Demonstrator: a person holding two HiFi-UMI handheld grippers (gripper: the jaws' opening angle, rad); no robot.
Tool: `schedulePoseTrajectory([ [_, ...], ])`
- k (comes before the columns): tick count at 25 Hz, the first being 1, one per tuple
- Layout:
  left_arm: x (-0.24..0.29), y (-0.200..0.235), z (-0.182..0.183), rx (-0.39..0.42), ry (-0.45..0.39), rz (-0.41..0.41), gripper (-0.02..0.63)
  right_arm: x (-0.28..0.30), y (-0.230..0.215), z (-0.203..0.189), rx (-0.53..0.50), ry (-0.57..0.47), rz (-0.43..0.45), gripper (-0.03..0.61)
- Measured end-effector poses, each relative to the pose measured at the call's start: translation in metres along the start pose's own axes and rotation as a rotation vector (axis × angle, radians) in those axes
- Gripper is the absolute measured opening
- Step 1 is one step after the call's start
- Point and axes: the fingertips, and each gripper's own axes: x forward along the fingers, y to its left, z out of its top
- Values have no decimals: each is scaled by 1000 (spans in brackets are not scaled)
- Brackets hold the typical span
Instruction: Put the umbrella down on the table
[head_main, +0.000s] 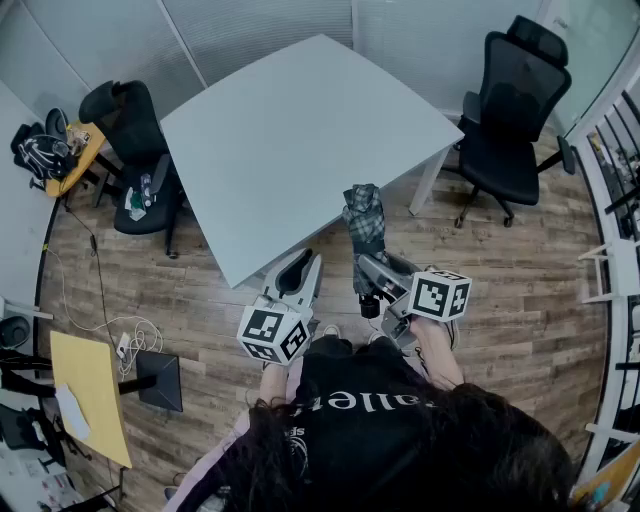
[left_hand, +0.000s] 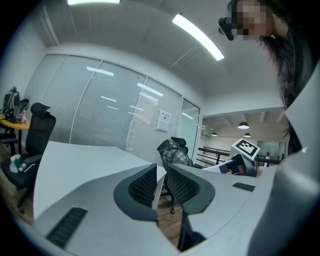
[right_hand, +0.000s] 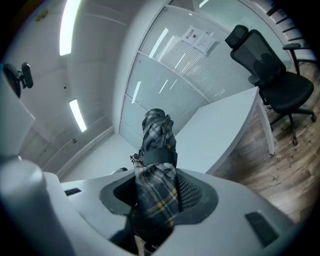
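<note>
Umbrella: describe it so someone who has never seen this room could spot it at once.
Start from the big white table in the middle of the room. By its near edge, the right tool grips a folded dark plaid umbrella with a band round it. It is the only checked fabric item here; the left tool beside it is empty.

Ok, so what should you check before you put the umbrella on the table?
1. Right gripper clamped on the plaid folding umbrella: ok.
2. Strap wrapped round it: ok.
3. White table bare near its closest edge: ok.
4. Umbrella over the table: not ok, mostly over the floor beside the edge.
5. Left gripper empty and off to the side: ok.
</note>
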Motion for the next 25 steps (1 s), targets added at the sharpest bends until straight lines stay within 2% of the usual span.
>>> schedulePoseTrajectory([
  [5, 4, -2, 3, -17, -14, -13, 80, -2, -7, 2, 16, -9, -10, 189],
  [10, 7, -10, 2, -18, -12, -13, 80, -12, -14, 7, 75, -34, -7, 189],
  [25, 39, -48, -11, -10, 3, -12, 80, -56, -48, 21, 63, -23, -25, 189],
])
